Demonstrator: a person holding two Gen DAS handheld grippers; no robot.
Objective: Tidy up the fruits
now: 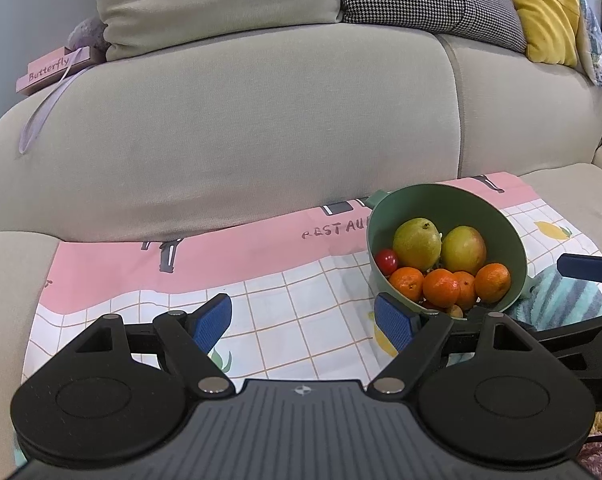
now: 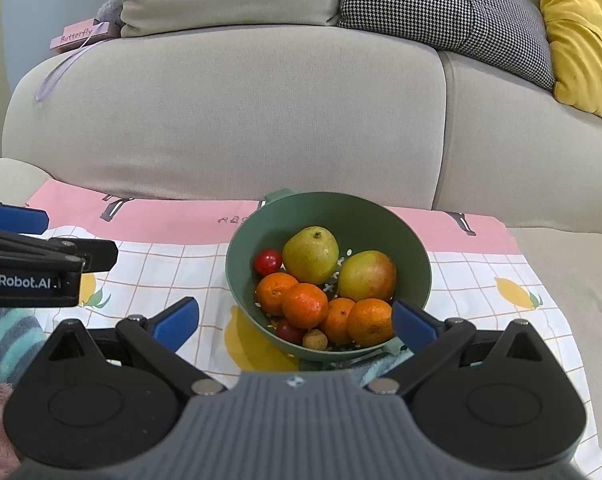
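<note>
A green colander bowl (image 2: 415,258) stands on a checked cloth (image 2: 161,272) over the sofa seat. It holds a pear (image 2: 311,254), a mango (image 2: 367,275), several mandarins (image 2: 305,305), two small red fruits (image 2: 267,262) and a brown nut (image 2: 315,339). My right gripper (image 2: 295,320) is open and empty, its jaws level with the bowl's near rim. My left gripper (image 1: 303,322) is open and empty, left of the bowl (image 1: 381,220); the pear (image 1: 417,242) and mango (image 1: 463,250) show there too.
The sofa back (image 2: 229,120) rises behind the cloth with grey, houndstooth (image 2: 441,4) and yellow (image 2: 581,36) cushions. A pink "Butterfly" book (image 2: 79,36) lies on the left armrest. A striped teal towel (image 1: 565,300) lies by the bowl.
</note>
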